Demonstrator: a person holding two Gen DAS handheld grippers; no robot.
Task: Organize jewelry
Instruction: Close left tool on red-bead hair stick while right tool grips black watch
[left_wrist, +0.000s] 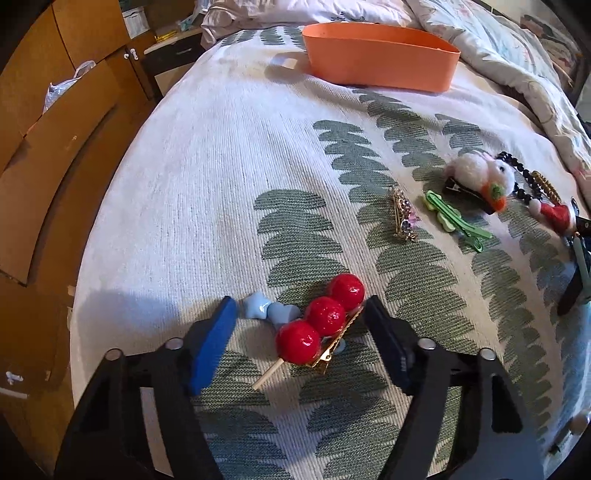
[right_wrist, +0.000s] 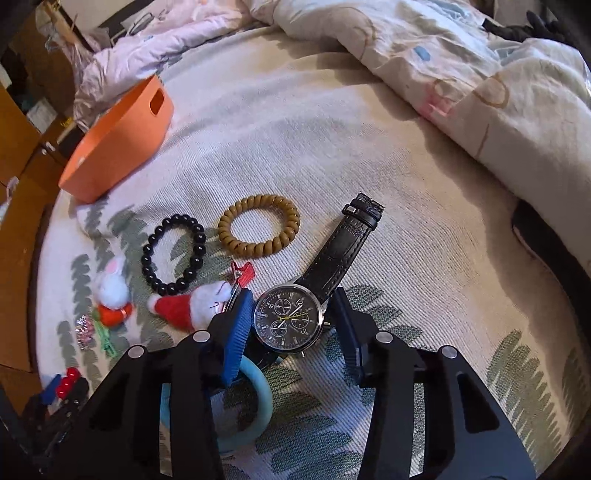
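Left gripper (left_wrist: 301, 325) is seen w/ jaws apart around a red-ball hair clip (left_wrist: 319, 323), pads not yet pressing; the orange bin (left_wrist: 376, 62) lies well beyond the jaws, contents hidden. Right gripper (right_wrist: 291, 326) is held w/ jaws apart astride the black watch (right_wrist: 290, 317), not clamped. Bracelets, clips etc. are left scattered beyond both; sorting is judged barely begun.

On the bed (right_wrist: 332, 155), the bin (right_wrist: 122, 147) sits far back left, the bead bracelet (right_wrist: 173, 254) left of the coil hair tie (right_wrist: 258, 225), the watch (right_wrist: 291, 314) nearest.
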